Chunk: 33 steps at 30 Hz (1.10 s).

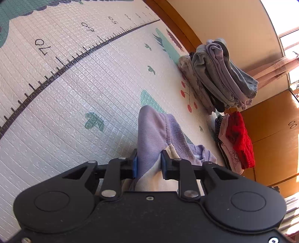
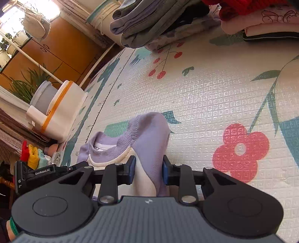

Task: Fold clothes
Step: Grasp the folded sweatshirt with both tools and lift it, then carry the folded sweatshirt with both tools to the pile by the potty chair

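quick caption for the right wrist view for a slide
Right gripper shut on a lavender garment above the patterned play mat, folded clothes stacks behind.

A lived-in room of a home, on the floor. Underfoot, a child's foam play mat (image 1: 78, 89) printed with a height ruler, cherries and flowers. At two o'clock in the left wrist view, folded laundry stacks (image 1: 220, 78) against orange wooden cabinets (image 1: 271, 130). At ten o'clock in the right wrist view, a leafy houseplant (image 2: 24, 84) beside a white storage box with an orange band (image 2: 61, 108); at eleven o'clock, a sunlit window (image 2: 28, 11).
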Tool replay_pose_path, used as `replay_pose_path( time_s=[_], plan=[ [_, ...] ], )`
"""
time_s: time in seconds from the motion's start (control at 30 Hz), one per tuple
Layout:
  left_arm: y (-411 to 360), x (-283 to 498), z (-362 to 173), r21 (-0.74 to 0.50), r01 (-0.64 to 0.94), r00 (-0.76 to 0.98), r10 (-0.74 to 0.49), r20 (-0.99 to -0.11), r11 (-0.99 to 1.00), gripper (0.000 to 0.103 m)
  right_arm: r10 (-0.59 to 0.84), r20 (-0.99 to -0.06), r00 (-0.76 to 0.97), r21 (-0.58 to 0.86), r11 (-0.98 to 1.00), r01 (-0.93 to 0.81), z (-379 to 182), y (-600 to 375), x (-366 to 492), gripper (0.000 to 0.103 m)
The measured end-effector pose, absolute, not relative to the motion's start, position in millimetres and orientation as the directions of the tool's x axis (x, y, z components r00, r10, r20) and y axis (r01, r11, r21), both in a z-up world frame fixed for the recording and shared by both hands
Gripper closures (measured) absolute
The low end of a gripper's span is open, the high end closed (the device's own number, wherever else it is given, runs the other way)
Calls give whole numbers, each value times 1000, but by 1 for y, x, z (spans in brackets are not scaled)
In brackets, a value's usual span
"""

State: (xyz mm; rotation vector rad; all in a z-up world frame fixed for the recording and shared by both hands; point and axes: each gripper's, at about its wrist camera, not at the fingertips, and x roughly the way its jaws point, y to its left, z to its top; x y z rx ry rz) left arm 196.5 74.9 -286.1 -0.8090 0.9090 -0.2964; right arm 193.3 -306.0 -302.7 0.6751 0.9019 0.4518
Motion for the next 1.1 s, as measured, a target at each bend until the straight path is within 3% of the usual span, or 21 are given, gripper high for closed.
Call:
replay_pose_path(
  time_s=[0.3, 0.53, 0.63, 0.83, 1.1],
  plan=[
    [68, 177, -240, -742, -83, 661, -521, -540, 665, 93, 657, -499, 565, 743, 660, -111, -274, -305, 187, 83],
    [62, 163, -125, -712, 40, 757, -486, -436, 701, 96, 669, -430, 607, 733, 650, -198, -211, -305, 178, 84],
    [63, 156, -54, -675, 115, 805, -466, -366, 729, 96, 675, -371, 638, 726, 639, -254, -166, -307, 182, 84],
    [75, 127, 93, -587, 218, 883, -414, -222, 780, 96, 729, -207, 653, 644, 604, -469, -18, -293, 190, 85],
    [121, 78, 246, -449, 245, 933, -334, -131, 859, 96, 779, -12, 626, 505, 545, -669, 180, -265, 185, 85]
  ],
)
